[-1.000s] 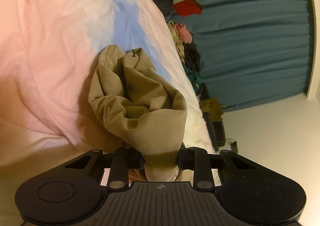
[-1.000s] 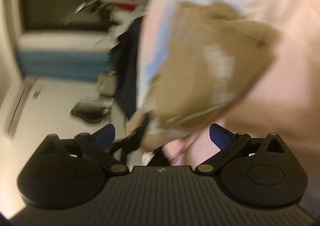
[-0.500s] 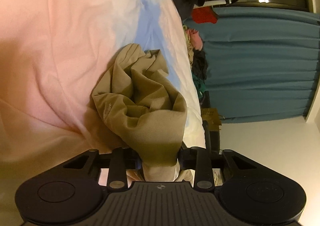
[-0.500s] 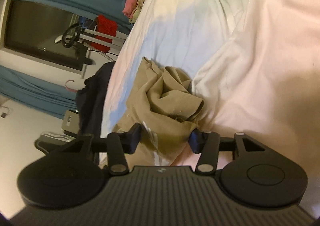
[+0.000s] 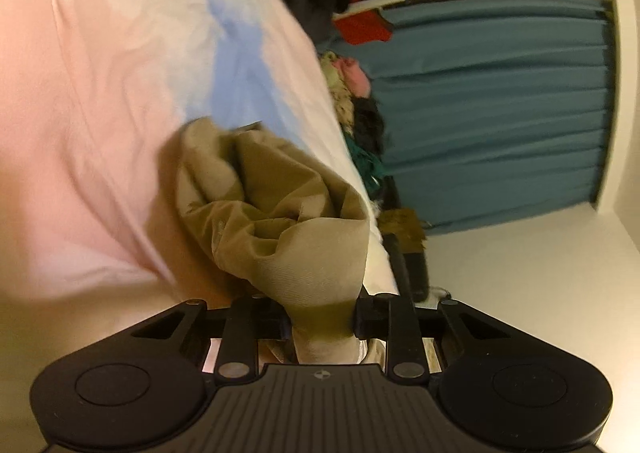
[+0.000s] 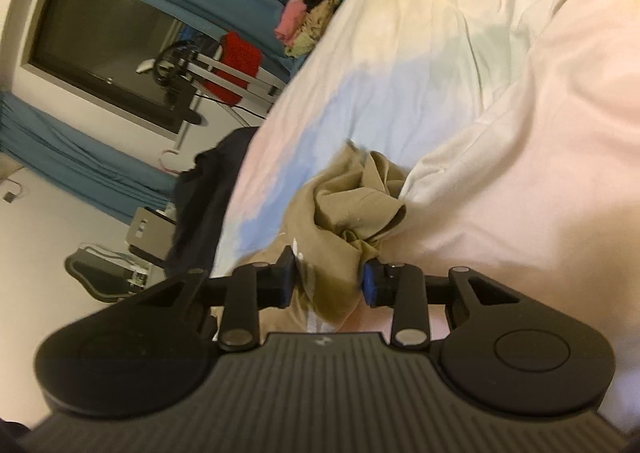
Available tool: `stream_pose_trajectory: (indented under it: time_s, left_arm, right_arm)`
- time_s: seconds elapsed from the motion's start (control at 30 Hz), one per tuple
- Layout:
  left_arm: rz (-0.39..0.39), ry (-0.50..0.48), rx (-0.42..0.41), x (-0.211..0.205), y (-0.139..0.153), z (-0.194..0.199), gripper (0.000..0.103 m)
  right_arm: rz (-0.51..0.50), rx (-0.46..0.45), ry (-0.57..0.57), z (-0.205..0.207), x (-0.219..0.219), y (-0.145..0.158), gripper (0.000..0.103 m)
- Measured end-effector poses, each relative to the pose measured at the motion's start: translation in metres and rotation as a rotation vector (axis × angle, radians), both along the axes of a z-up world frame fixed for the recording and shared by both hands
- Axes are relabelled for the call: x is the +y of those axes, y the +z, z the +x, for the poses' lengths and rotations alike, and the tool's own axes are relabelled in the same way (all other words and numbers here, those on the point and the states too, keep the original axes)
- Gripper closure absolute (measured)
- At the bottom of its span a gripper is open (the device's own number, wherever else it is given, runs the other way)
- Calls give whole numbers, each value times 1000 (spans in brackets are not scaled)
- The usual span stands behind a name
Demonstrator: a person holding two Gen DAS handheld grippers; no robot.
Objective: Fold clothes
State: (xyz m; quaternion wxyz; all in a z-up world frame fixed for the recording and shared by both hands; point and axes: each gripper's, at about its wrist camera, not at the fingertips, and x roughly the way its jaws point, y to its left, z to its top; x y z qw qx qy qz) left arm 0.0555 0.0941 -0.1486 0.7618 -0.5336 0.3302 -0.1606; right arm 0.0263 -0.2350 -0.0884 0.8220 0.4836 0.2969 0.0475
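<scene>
A crumpled tan garment [image 5: 276, 213] hangs bunched over the bed's pale sheet [image 5: 100, 93]. My left gripper [image 5: 320, 323] is shut on a thick fold of it, the cloth filling the gap between the fingers. In the right wrist view the same tan garment [image 6: 352, 205] is bunched in a twisted wad, and my right gripper [image 6: 328, 283] is shut on another part of it, blue pads pressing the fabric from both sides. Both views are rolled sideways.
The sheet [image 6: 500, 93] is rumpled, with a blue patch [image 5: 240, 69]. A pile of mixed clothes [image 5: 352, 93] lies at the bed's edge before teal curtains [image 5: 500, 113]. A dark garment [image 6: 208, 193] hangs off the bed side; a red cloth [image 6: 240, 65] on a rack stands beyond.
My right gripper went from open around the tan garment to shut on it. The left gripper kept its hold while its view swung, and the cloth bunched tighter.
</scene>
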Motion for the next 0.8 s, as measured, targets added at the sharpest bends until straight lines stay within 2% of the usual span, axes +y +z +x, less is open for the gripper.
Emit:
stream_pose_trajectory:
  time_s: [0.2, 0.33, 0.4, 0.47, 0.63, 0.73, 0.8]
  left_arm:
    - [22, -79, 6, -19, 45, -9, 75]
    - [92, -196, 72, -54, 80, 15, 75]
    - [112, -249, 81, -76, 99, 44, 76]
    - [142, -290, 67, -104, 117, 76, 76]
    - [234, -384, 25, -207, 153, 162, 76]
    - [221, -391, -51, -273, 178, 205, 77]
    - [214, -385, -140, -316, 194, 231, 77]
  right_arm:
    - [114, 4, -17, -33, -23, 17, 68]
    - [71, 12, -51, -26, -46, 37, 68]
    - [61, -11, -75, -9, -69, 54, 68]
    - [4, -33, -120, 21, -98, 74, 68]
    - [-137, -88, -234, 99, -169, 124, 68]
    - [-222, -120, -303, 145, -212, 154, 69]
    - [-287, -152, -351, 166, -233, 160, 69]
